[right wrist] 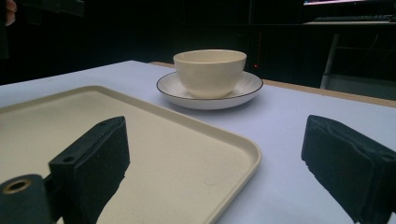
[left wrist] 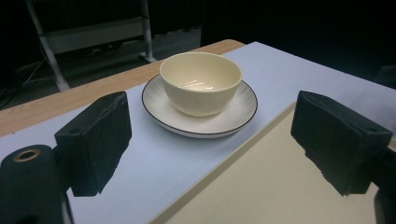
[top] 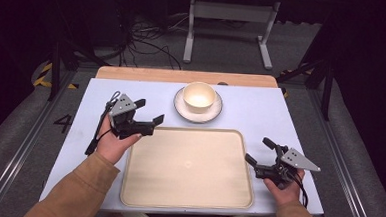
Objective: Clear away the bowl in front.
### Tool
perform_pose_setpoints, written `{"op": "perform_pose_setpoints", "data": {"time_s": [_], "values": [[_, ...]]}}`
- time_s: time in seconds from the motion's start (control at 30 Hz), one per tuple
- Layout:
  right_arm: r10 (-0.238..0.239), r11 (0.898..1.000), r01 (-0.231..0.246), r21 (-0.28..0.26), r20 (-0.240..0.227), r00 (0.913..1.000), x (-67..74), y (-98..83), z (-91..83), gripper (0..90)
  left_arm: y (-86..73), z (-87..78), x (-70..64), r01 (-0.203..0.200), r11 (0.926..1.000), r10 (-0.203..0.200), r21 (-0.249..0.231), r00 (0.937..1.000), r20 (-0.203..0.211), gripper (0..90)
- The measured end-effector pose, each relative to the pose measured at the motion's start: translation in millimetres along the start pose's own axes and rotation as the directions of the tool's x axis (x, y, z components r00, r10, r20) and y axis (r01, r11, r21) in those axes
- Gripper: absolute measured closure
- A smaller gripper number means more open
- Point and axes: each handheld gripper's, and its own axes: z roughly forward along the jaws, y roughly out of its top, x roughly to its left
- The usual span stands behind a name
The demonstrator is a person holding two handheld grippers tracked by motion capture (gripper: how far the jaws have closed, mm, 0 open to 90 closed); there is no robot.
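Note:
A cream bowl (top: 199, 96) stands in a white saucer (top: 183, 108) with a dark rim at the back middle of the table. In front of it lies a beige tray (top: 186, 198), bare. My left gripper (top: 149, 111) hovers open at the tray's far left corner, pointing toward the bowl (left wrist: 201, 81) and saucer (left wrist: 159, 105), nothing between its pads (left wrist: 95, 140). My right gripper (top: 259, 149) rests open just off the tray's right edge, low over the table, aimed at the bowl (right wrist: 210, 72) across the tray's corner (right wrist: 233, 154).
The light blue table top (top: 261, 109) ends in a wooden strip (top: 132, 74) at the back. Beyond it stand a white frame leg (top: 189, 33) and loose cables (top: 144, 41) on the floor. Dark stands flank the table.

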Motion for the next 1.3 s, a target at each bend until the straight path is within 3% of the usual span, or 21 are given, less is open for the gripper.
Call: {"op": "perform_pose_setpoints", "data": {"time_s": [0.07,0.13,0.17,0.43,0.7,1.07,1.3], "values": [[0.000,1.000,0.000,0.000,0.000,1.0000,0.0,0.0,0.0,8.3,2.8,4.9,2.0,0.002,1.0000,-0.002,-0.006,0.9999,0.011,13.0],[-0.002,1.000,0.002,0.000,0.000,1.0000,0.0,0.0,0.0,8.3,5.6,9.9,4.8,0.027,0.9989,-0.025,-0.038,0.9984,0.050,11.5],[-0.002,1.000,0.002,0.000,-0.001,1.0000,0.0,0.0,0.1,8.3,7.0,12.4,6.1,0.009,0.9991,-0.007,-0.041,0.9987,0.051,10.7],[-0.001,1.000,0.001,0.000,-0.001,1.0000,0.0,0.0,0.1,8.3,19.7,27.6,10.1,0.033,0.9987,-0.031,-0.038,0.9981,0.054,10.0],[0.003,1.000,-0.003,0.002,0.000,1.0000,-0.2,0.1,0.3,8.3,32.9,48.2,19.0,0.026,0.9983,-0.023,-0.052,0.9980,0.059,10.6],[0.007,1.000,-0.007,0.007,-0.001,1.0000,-0.7,0.2,0.6,8.3,43.4,74.4,27.6,0.019,0.9996,-0.018,-0.020,0.9995,0.028,11.1],[0.006,1.000,-0.006,0.005,0.003,1.0000,-0.4,0.2,0.7,8.3,46.8,90.8,28.4,0.036,0.9993,-0.036,0.015,0.9992,0.015,11.2]]}}
